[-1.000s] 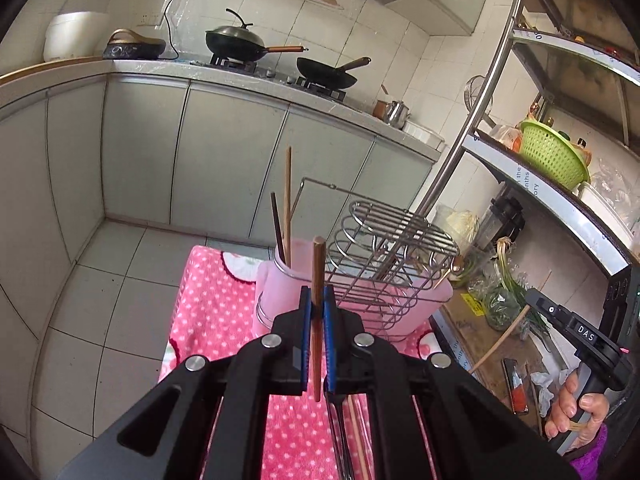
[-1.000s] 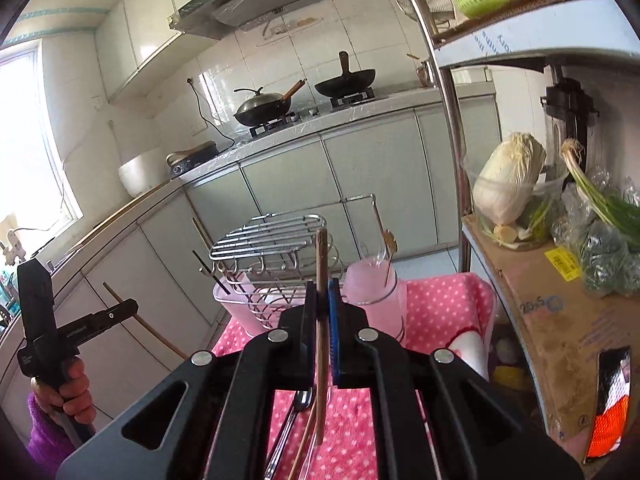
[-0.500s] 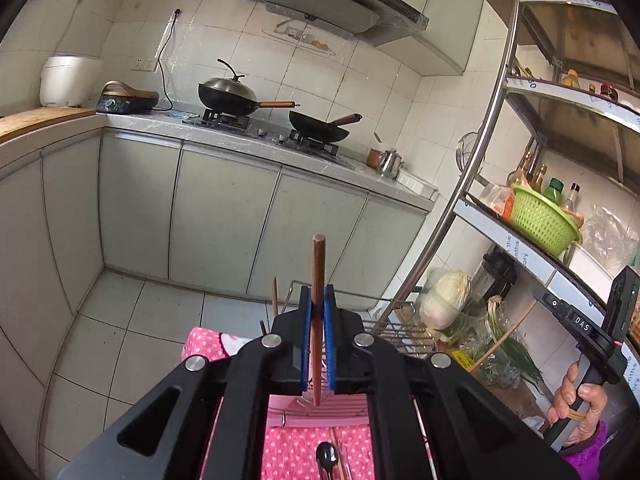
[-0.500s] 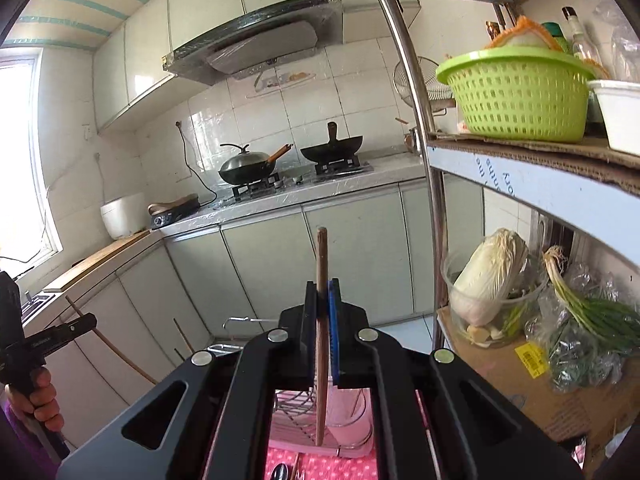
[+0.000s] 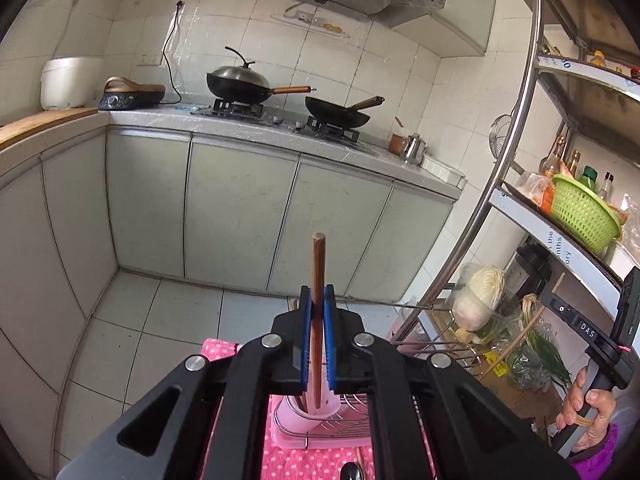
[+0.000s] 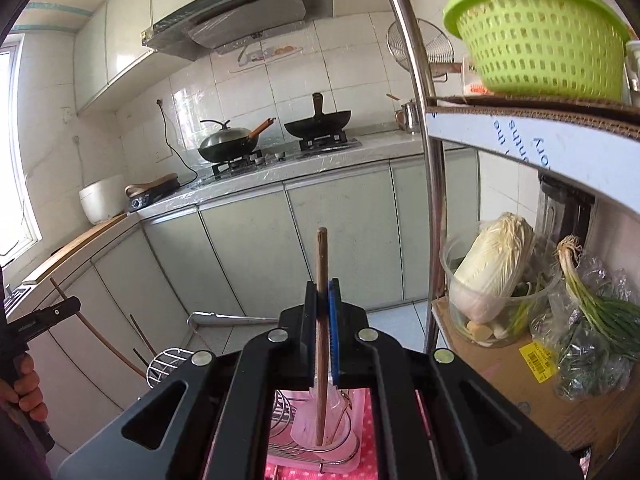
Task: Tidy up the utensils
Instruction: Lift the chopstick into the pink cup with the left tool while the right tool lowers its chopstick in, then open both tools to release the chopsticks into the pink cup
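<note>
My left gripper [image 5: 317,300] is shut on a brown wooden chopstick [image 5: 318,264] that stands upright between its blue pads. Its lower end hangs over the pink utensil cup [image 5: 316,410] in the wire dish rack [image 5: 352,420]. My right gripper [image 6: 323,298] is shut on a second wooden chopstick [image 6: 321,260], also upright, with its lower end over the same pink cup [image 6: 320,432]. A spoon [image 5: 352,472] lies on the pink dotted cloth [image 5: 296,464] below. Each view shows the other hand-held gripper at its edge.
A steel shelf post [image 6: 424,128] rises right of the rack, with a green basket [image 6: 536,44], a cabbage [image 6: 496,264] and greens [image 6: 592,304] on the shelves. Grey cabinets [image 5: 240,208] and a stove with two woks [image 5: 240,84] stand behind. A person's hand [image 5: 588,408] grips the right gripper's handle.
Both grippers have risen with their chopsticks still clamped. The rack and pink cup have dropped from the middle of each view to the bottom edge.
</note>
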### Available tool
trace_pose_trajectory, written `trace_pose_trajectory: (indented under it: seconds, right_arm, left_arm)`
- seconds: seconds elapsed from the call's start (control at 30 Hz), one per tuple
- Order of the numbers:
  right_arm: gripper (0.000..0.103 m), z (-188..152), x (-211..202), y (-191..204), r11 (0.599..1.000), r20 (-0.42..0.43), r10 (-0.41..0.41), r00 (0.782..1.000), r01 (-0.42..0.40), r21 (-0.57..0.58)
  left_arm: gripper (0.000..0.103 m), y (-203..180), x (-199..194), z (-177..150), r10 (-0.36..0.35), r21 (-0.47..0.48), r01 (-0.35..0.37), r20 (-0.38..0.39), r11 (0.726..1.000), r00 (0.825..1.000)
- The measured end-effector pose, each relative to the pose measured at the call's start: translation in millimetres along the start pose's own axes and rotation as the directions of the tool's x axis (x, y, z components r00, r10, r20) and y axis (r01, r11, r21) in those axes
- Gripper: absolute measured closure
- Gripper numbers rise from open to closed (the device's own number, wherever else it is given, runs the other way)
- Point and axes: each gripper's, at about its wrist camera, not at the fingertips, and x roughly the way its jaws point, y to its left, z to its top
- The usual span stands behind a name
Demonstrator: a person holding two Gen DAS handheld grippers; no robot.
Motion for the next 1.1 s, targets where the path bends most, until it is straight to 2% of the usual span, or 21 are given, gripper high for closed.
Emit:
trace_pose_trajectory:
  seconds: [0.2,0.47,0.77,0.93,1.1]
  right_arm:
    - [0.097,-21.9,24.9,-10.6,1.000,-0.090,0.003,0.996,0.000,0.027]
    - [0.097,-49.6,48.1,-25.5,0.997,-0.176,0.008,0.984,0.006,0.079]
    - [0.097,-53.9,58.3,-29.1,0.996,-0.212,0.014,0.977,0.005,0.091]
    - [0.097,-49.7,58.8,-28.0,0.996,-0.212,0.016,0.977,0.003,0.092]
    - [0.097,-52.8,63.6,-26.1,0.997,-0.226,0.004,0.974,0.014,0.078]
  left_arm:
    - [0.098,5.2,32.9,-18.7,0.021,0.017,-0.019,-0.095,1.000,0.995]
    - [0.098,12.3,75.3,-45.0,0.059,0.013,-0.058,-0.208,0.998,0.976]
    - [0.098,12.7,99.2,-42.2,0.064,-0.003,-0.066,-0.234,0.998,0.970]
    - [0.097,13.2,105.7,-33.6,0.048,-0.044,-0.061,-0.242,0.997,0.969]
    - [0.097,8.4,110.4,-34.8,0.055,-0.014,-0.061,-0.246,0.998,0.968]
